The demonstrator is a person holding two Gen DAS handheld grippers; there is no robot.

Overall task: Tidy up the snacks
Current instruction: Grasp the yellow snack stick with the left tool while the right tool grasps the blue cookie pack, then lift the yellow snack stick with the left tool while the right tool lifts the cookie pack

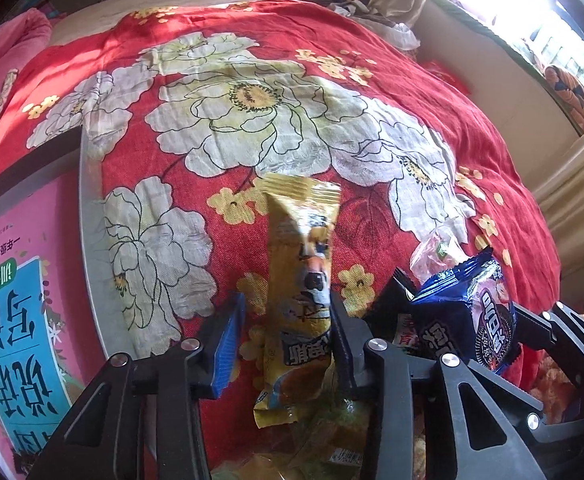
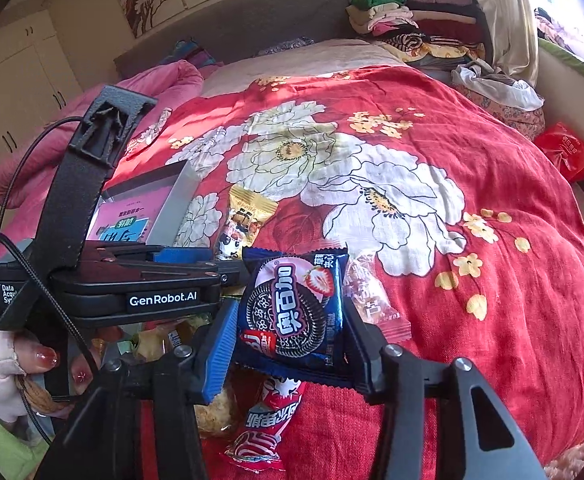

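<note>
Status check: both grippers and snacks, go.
Left gripper around yellow packet, left pad clear. Right gripper clamps blue cookie pack. Nothing blocking.

The lower end of the yellow snack packet point(image 1: 299, 280) is lost among a jumble of wrappers point(image 1: 331, 440) at the bottom edge of the left wrist view; individual items there cannot be told apart. The pink book point(image 1: 20, 320) is cut off by the left edge, and in the right wrist view the left hand-held gripper point(image 2: 196, 258) covers its lower part. The blue cookie packet point(image 2: 295, 312) hides the upper end of the red snack packet point(image 2: 268, 424). The print on the clear wrapper point(image 2: 371, 300) is too blurred to read. Only two fingers point(image 2: 46, 358) of the person's hand show beneath the left hand-held gripper's body.
</note>
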